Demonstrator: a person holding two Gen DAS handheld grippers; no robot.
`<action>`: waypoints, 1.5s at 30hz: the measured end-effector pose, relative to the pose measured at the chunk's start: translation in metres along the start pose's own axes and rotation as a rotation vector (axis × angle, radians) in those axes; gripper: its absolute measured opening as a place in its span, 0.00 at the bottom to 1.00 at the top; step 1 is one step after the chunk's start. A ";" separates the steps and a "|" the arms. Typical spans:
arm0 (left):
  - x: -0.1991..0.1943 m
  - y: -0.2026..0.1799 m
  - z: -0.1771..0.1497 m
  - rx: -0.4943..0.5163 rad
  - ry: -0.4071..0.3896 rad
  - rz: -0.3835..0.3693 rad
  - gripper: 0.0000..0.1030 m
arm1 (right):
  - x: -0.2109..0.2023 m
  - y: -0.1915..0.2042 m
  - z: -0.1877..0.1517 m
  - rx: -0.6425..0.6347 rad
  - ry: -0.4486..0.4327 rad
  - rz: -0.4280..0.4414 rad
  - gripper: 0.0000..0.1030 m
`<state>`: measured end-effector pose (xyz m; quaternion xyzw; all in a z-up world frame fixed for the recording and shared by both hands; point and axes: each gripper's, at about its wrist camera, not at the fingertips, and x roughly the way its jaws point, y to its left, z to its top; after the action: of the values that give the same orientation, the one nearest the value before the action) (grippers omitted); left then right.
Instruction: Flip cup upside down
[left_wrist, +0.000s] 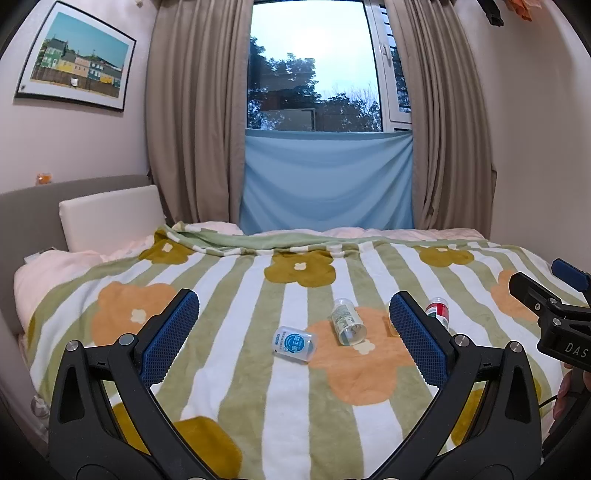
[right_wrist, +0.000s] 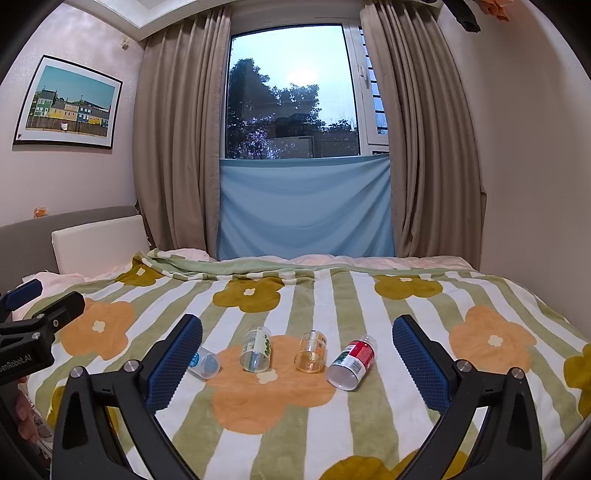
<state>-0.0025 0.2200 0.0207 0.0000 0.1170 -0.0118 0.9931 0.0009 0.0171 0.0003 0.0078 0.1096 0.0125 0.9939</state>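
Observation:
Several small clear plastic cups lie on their sides on the striped flower blanket (right_wrist: 369, 406). In the right wrist view, from left to right: a blue-labelled cup (right_wrist: 204, 363), a green-labelled cup (right_wrist: 255, 349), an amber cup (right_wrist: 312, 351) and a red-labelled cup (right_wrist: 352, 362). The left wrist view shows the blue-labelled cup (left_wrist: 294, 343), the green-labelled cup (left_wrist: 348, 322) and the red-labelled cup (left_wrist: 438, 312) half hidden behind a finger. My left gripper (left_wrist: 293, 328) is open and empty above the blanket. My right gripper (right_wrist: 297, 354) is open and empty, short of the cups.
The bed fills the foreground, with a white pillow (right_wrist: 98, 243) and grey headboard (right_wrist: 22, 236) at the left. Curtains and a window with a blue cloth (right_wrist: 304, 206) stand behind. Each gripper's body shows at the edge of the other's view.

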 end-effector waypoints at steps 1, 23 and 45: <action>0.000 0.000 0.000 -0.001 0.000 0.000 1.00 | 0.000 0.001 0.000 -0.001 0.000 0.000 1.00; -0.006 0.005 0.000 -0.003 -0.006 0.002 1.00 | -0.001 0.003 0.000 0.000 0.002 0.000 1.00; -0.007 0.013 -0.001 -0.006 0.000 0.009 1.00 | -0.002 0.010 0.001 -0.001 0.005 -0.002 1.00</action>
<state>-0.0089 0.2328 0.0215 -0.0024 0.1170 -0.0072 0.9931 -0.0010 0.0275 0.0017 0.0071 0.1122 0.0117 0.9936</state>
